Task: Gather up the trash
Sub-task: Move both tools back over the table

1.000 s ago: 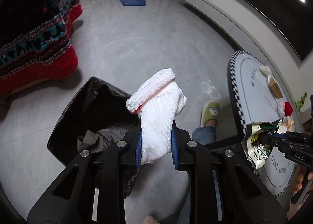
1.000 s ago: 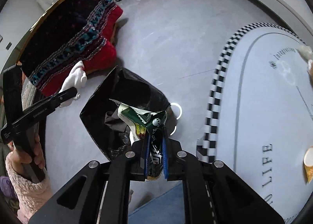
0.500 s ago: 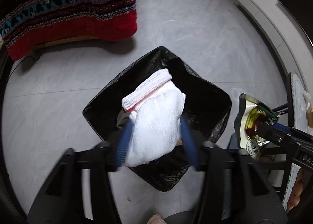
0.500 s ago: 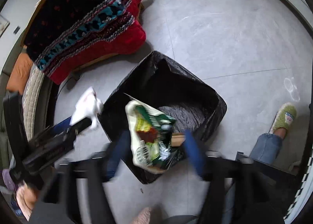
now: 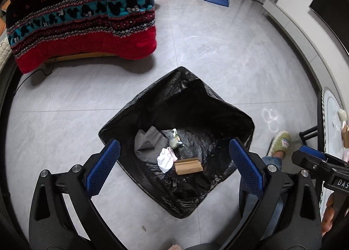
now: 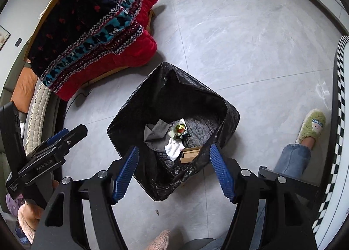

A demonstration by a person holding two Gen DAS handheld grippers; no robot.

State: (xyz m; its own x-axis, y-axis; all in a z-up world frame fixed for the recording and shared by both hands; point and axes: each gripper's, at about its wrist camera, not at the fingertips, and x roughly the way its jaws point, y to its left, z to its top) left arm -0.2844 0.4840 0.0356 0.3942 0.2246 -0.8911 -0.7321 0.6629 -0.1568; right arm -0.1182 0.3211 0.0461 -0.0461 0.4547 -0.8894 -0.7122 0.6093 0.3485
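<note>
Both grippers hang over the black trash bag, pointing steeply down into its mouth. The left gripper has its blue pads spread wide with nothing between them. The right gripper is parted as well and holds nothing.

On the bag's floor lies the white sock, touching a small brown cardboard box toward the near edge. Just beyond the sock sits the crumpled green snack wrapper, with a grey cloth beside it toward the left wall.

The bag stands on grey floor tiles. A patterned red blanket lies well beyond it. A green slipper is at its right.
</note>
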